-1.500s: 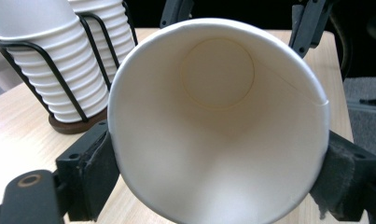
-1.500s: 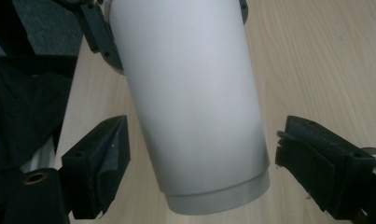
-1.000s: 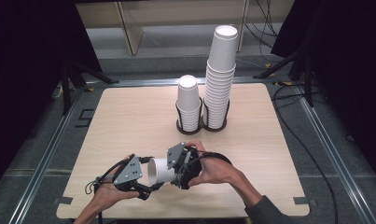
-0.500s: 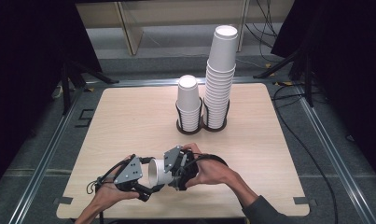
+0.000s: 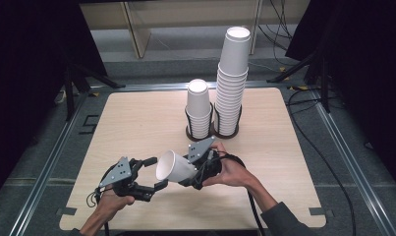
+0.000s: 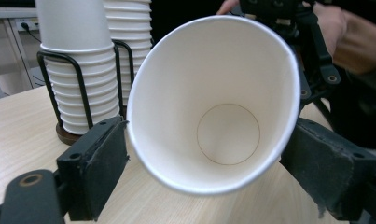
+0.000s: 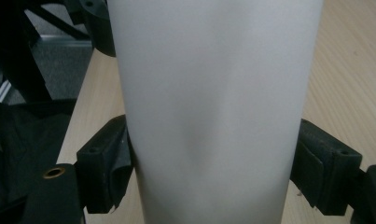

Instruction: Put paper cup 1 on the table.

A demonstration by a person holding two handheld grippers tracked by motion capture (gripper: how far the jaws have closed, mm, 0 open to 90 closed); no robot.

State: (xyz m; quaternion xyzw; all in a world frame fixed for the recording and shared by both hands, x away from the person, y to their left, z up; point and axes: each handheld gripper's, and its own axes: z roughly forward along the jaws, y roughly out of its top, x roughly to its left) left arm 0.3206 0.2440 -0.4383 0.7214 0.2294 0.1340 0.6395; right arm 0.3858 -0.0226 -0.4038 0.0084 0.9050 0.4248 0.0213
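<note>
Lying sideways above the near table edge, the paper cup [image 5: 173, 167] is pinched at its body by the right gripper [image 5: 188, 172]; the left gripper [image 5: 149, 174], just closing, flanks its rim without pressing; stacking on the short stack [image 5: 199, 108] remains

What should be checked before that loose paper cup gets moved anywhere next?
1. Right gripper shut on the cup: ok, pads press its wall in the right gripper view.
2. Left gripper clear of the cup: ok in the high view; its jaws have just been closing.
3. Cup undamaged: cannot tell, its wall looks slightly dented.
4. Short stack and tall stack upright: ok.
5. Table between cup and stacks free: ok.
</note>
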